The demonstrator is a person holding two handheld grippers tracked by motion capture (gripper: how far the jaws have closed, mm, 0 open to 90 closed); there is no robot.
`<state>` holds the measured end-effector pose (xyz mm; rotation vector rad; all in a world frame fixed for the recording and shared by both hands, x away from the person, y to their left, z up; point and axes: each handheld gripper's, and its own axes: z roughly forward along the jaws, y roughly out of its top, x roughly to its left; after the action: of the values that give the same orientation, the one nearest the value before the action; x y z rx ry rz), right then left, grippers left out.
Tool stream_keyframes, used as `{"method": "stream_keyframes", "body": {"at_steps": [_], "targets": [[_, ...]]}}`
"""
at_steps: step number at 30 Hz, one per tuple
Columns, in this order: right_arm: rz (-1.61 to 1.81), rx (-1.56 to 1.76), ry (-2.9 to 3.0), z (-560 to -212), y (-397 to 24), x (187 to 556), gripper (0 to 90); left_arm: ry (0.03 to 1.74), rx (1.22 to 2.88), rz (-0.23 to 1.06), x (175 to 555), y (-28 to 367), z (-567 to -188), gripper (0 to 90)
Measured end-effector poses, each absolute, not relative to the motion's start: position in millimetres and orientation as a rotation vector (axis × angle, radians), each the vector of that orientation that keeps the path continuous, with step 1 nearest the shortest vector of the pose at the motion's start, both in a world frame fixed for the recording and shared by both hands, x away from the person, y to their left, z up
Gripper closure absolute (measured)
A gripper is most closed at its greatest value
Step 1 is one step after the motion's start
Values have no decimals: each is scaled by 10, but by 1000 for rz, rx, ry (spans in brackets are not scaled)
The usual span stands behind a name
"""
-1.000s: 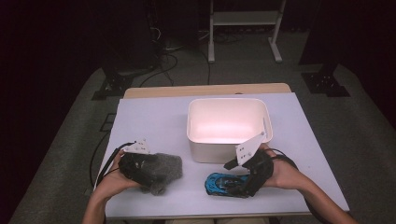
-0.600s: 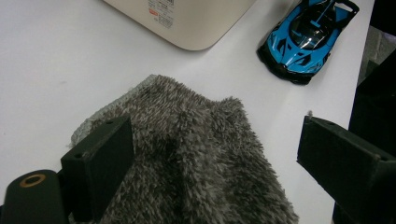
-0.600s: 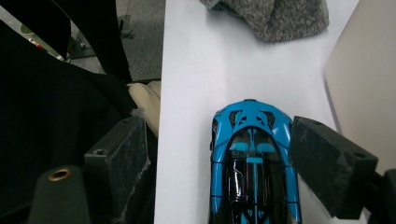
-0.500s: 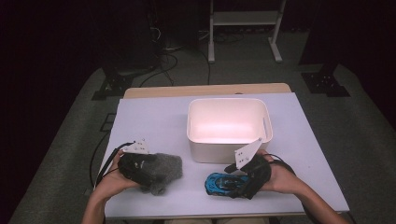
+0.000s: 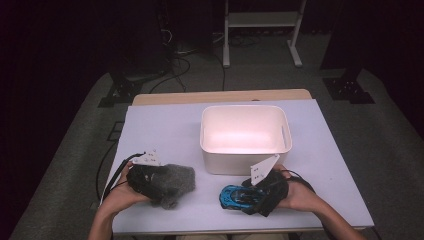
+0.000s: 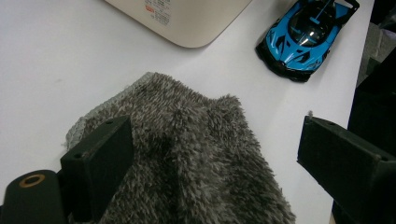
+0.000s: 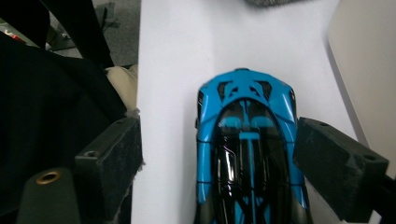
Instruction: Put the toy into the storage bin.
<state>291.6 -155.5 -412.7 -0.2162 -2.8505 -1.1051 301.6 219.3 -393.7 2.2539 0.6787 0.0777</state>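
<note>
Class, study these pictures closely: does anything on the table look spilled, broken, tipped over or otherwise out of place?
Nothing stands out. The white bin sits upright and looks empty, the blue toy car stands on its wheels between open jaws, and the grey fuzzy cloth lies rumpled but dry on the table.

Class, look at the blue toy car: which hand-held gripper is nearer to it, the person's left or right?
Right. The right hand-held gripper straddles the blue toy car, jaws open on either side. The left hand-held gripper sits over the grey cloth, well away from it.

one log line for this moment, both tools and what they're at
left tool: open, over grey furry cloth | right tool: open, straddling blue toy car | white bin: empty
</note>
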Motion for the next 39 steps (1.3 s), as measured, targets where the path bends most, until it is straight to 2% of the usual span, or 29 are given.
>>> {"method": "stream_keyframes", "body": {"at_steps": [39], "targets": [[-1010,-267,-2945,-4471,-1479,2987,128,674,2258,73,3013,2183,-3941,98]]}}
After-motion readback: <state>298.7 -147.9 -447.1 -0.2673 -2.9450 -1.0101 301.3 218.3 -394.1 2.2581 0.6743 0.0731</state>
